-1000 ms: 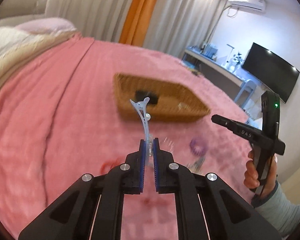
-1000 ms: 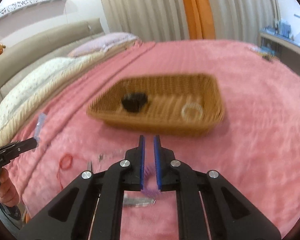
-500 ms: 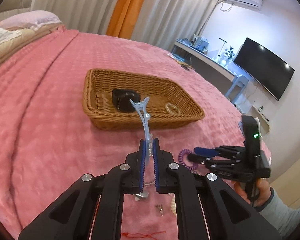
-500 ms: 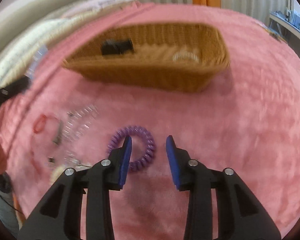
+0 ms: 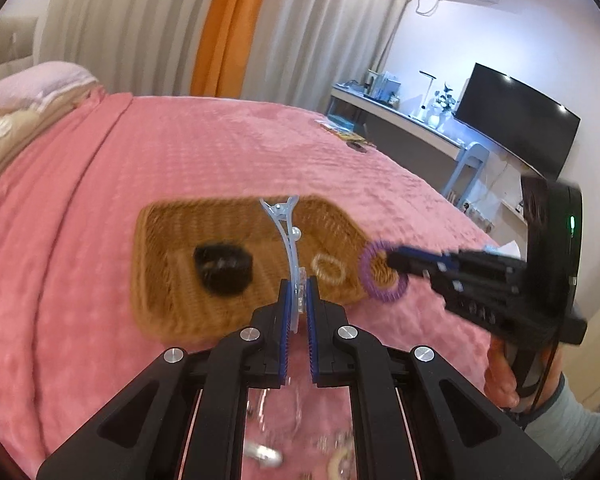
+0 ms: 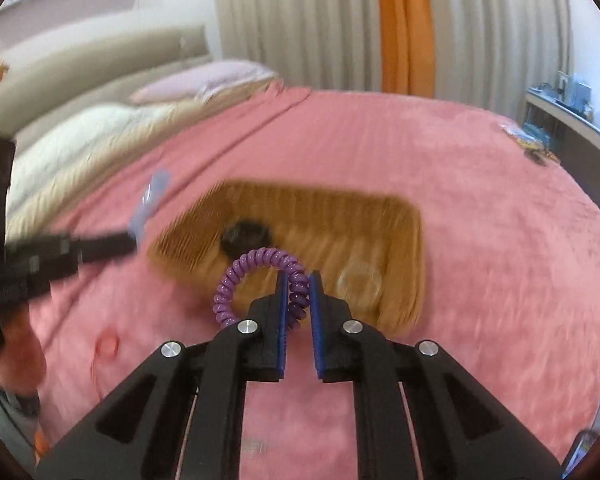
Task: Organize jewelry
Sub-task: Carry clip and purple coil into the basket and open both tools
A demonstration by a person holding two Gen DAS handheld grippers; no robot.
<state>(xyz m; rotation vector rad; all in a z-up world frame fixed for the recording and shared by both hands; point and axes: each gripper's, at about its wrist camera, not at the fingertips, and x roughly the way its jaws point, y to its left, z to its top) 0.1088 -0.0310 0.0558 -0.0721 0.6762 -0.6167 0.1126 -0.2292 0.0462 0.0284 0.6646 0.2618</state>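
Left wrist view shows the left gripper (image 5: 296, 300) clamped on the lower end of a pale blue hair clip (image 5: 286, 236), which stands up from the pads and arches over the basket (image 5: 152, 280). Right gripper (image 6: 298, 300) pinches one side of a purple coil tie (image 6: 256, 276); the rest of the loop hangs free to the left of the fingers, above the near edge of the basket. Both items are off the pink bedspread (image 5: 100, 184) and close to the basket, which already holds a black item (image 5: 222, 266) and a clear coil ring (image 5: 329, 269). The clip looks like thin, stiff plastic: light, smooth, and likely to pivot or slip if held only at its tip, so a hold low on the flat body, as here, seems soundest. The tie looks soft and springy; it should squash under the pads and bounce on release, so any point on the loop will do, and a low drop would suit it. More small pieces lie blurred on the bedspread below the left gripper; I cannot tell what they are.
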